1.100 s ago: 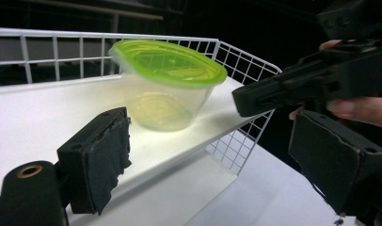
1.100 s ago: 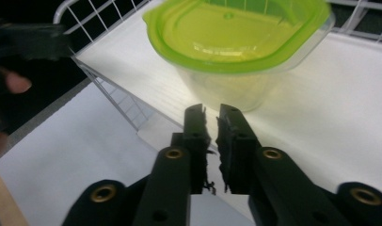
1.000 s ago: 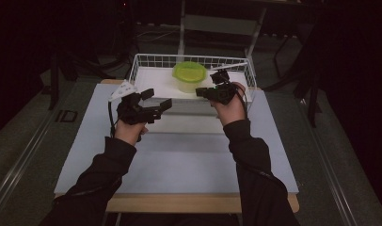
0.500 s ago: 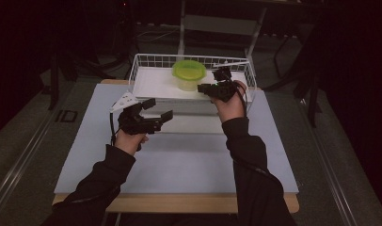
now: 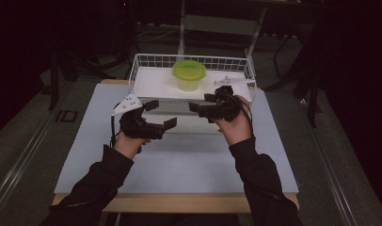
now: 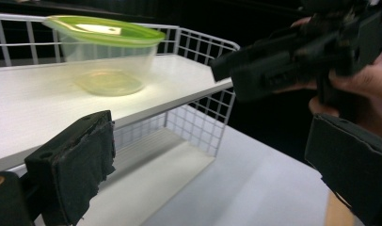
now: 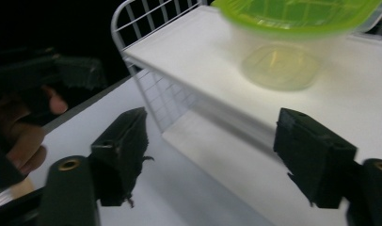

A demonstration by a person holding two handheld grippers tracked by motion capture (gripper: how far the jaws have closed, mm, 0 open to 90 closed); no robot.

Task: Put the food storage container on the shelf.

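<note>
Container [image 5: 189, 75], clear with a green lid fitted, stands upright on the white shelf [image 5: 156, 84] inside the wire basket [image 5: 142, 59], beyond both grippers. Nearest the person, the left gripper [image 5: 157, 114] has its jaws wide and empty; the right gripper [image 5: 202, 103], whose jaws have just been opening, also holds nothing. Placement appears complete, with only withdrawal of the hands remaining.

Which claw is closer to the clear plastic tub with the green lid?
Right. The right claw hangs open just in front of the clear plastic tub with the green lid; the left claw, also open, sits farther back and left.
</note>
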